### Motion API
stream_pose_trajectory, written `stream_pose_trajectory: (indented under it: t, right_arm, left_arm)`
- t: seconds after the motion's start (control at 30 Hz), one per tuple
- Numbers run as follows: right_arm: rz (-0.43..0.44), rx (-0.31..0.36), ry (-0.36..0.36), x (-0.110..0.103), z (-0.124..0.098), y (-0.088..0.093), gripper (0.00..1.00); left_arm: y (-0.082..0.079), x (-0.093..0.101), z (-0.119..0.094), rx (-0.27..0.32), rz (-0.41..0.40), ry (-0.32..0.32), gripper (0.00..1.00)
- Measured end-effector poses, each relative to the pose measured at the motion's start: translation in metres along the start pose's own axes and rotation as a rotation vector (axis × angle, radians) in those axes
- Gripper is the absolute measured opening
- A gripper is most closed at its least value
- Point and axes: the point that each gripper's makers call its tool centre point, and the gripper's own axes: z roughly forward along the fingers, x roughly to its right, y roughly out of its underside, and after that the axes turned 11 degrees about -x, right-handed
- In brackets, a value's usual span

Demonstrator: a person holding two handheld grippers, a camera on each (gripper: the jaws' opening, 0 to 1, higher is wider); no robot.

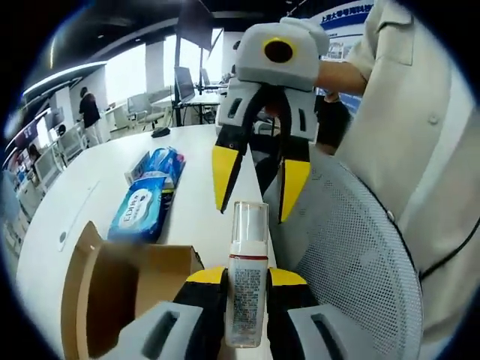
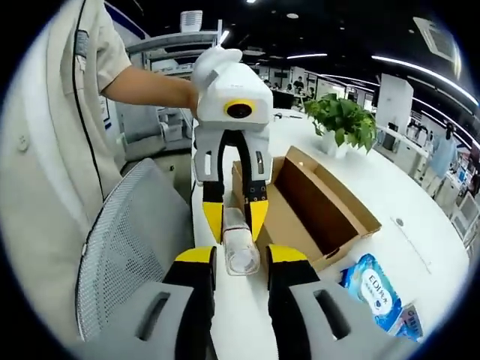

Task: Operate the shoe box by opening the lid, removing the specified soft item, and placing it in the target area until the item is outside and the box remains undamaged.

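Observation:
My left gripper [image 1: 247,276] is shut on a small bottle [image 1: 247,300] with a clear cap and a white printed label, held upright above the table edge. My right gripper [image 1: 259,184] faces it from beyond, jaws spread, its yellow tips level with the cap. In the right gripper view the bottle's cap end [image 2: 241,253] pokes between the open jaws of my right gripper [image 2: 244,256], while the left gripper [image 2: 235,214] clamps the bottle further back. The cardboard shoe box [image 1: 112,292] [image 2: 322,202] lies open on the white table.
A blue wipes pack [image 1: 142,206] [image 2: 375,292] lies on the table [image 1: 75,195] beside the box. A grey mesh chair back [image 1: 352,255] [image 2: 127,232] stands against the table edge. A person in a beige shirt [image 1: 420,127] is close behind it. A potted plant [image 2: 345,120] stands beyond the box.

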Motion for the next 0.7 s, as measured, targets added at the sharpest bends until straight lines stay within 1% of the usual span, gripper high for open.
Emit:
stream_pose_trajectory:
  t: [0.2, 0.3, 0.57, 0.63, 0.7]
  right_arm:
    - [-0.02, 0.001, -0.011, -0.0029, 0.0012, -0.0013, 0.18]
    - [-0.031, 0.0, -0.016, -0.0048, 0.0028, -0.0025, 0.17]
    - [-0.067, -0.012, -0.027, -0.0092, 0.0058, -0.0029, 0.17]
    - [-0.069, -0.007, -0.031, -0.0103, 0.0053, -0.005, 0.17]
    - [-0.041, -0.002, -0.028, -0.0083, 0.0049, -0.0084, 0.17]
  left_arm:
    - [-0.0026, 0.0028, -0.0011, 0.027, 0.0, 0.016, 0.19]
    - [-0.0043, 0.0046, -0.0021, 0.045, 0.009, 0.025, 0.19]
    - [-0.0046, 0.0079, -0.0043, 0.065, 0.016, 0.057, 0.19]
    - [-0.0041, 0.0081, -0.0045, 0.07, 0.017, 0.066, 0.19]
    - [-0.0046, 0.0075, -0.0047, 0.071, 0.024, 0.06, 0.2]
